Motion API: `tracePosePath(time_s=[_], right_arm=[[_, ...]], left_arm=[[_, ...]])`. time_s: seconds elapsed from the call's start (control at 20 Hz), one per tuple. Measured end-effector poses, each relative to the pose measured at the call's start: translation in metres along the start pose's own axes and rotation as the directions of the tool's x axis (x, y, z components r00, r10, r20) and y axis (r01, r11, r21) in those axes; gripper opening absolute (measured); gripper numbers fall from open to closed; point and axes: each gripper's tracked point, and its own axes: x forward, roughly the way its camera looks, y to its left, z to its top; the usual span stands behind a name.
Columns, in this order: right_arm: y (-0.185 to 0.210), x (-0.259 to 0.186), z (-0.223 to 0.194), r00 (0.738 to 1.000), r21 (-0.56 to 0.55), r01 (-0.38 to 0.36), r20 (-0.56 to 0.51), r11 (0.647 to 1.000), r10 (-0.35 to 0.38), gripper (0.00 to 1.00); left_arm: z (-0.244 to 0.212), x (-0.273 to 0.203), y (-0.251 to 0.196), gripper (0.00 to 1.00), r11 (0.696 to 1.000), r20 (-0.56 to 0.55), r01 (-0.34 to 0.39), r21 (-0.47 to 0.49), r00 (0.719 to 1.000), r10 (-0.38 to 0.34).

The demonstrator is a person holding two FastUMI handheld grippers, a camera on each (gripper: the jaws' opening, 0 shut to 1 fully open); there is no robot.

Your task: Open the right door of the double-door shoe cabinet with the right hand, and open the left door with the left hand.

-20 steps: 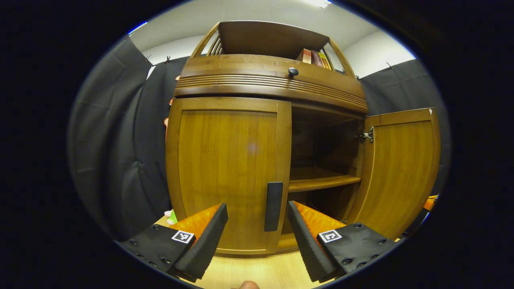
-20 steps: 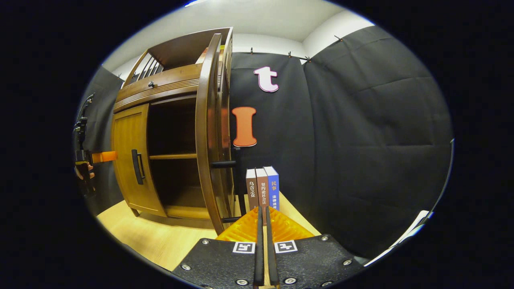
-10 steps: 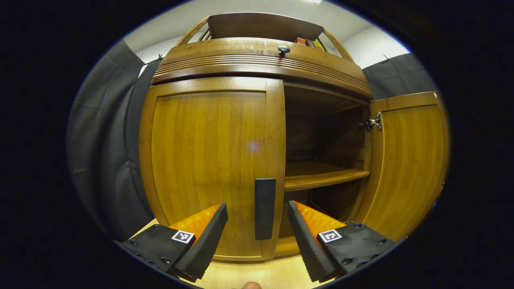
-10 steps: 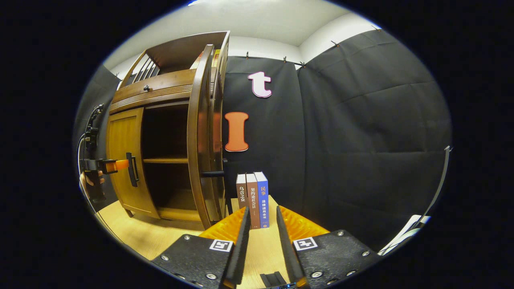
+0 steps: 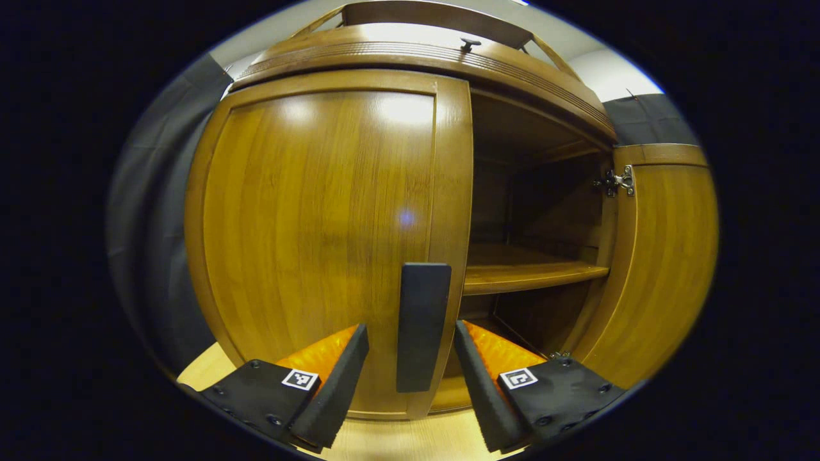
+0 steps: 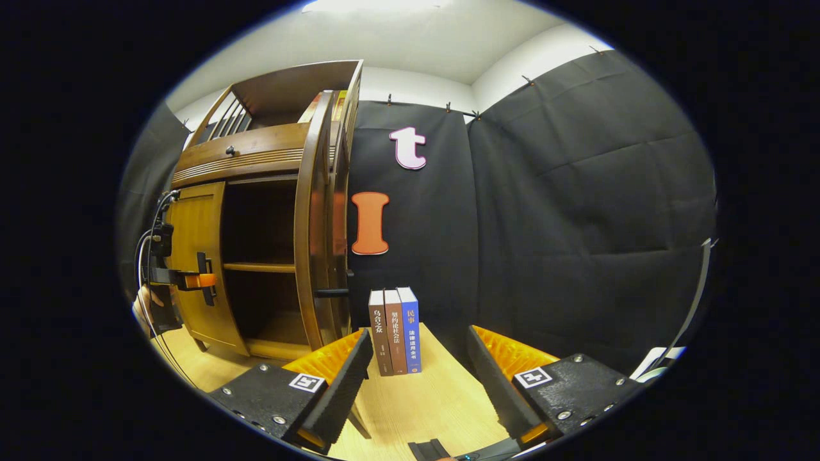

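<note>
Tabletop [image 6: 423,397] pale wood | books [image 6: 395,330] upright | cabinet [image 6: 256,211] beside them

cabinet [image 5: 384,51] top cut off above, book [image 6: 323,105] spines on it half hidden behind the open door [image 6: 314,218]

The shoe cabinet [image 5: 320,211] is showing a warm honey-brown wood with fine vertical grain, its ribbed top band [image 5: 416,54] a shade darker. The left door's handle [image 5: 419,326] is showing flat black. The open interior [image 5: 532,205] is sitting in dark brown shadow. The table [image 6: 416,403] is showing pale light wood. Three upright books [image 6: 395,330] are showing grey, brown and blue spines.
</note>
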Motion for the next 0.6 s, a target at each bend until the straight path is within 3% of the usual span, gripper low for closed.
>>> tracePosePath(time_s=[0.2,0.35,0.45,0.6], right_arm=[[0.003,-0.002,0.002,1.000,-0.004,-0.001,0.003,1.000,0.001,1.00],[0.004,-0.002,0.003,1.000,-0.003,0.003,0.003,1.000,-0.003,1.00],[0.006,-0.003,0.002,1.000,-0.003,0.004,0.001,1.000,-0.004,1.00],[0.006,-0.006,0.004,1.000,-0.007,0.010,-0.001,1.000,-0.010,1.00]], left_arm=[[-0.005,0.004,0.007,0.74,0.999,0.015,-0.023,0.040,1.000,0.023],[-0.002,0.004,-0.006,0.54,0.999,0.027,0.015,0.032,0.999,-0.016],[-0.003,0.004,-0.005,0.41,0.998,0.021,0.002,0.056,1.000,-0.003],[-0.003,0.003,-0.005,0.39,0.997,0.019,0.004,0.076,1.000,-0.005]])
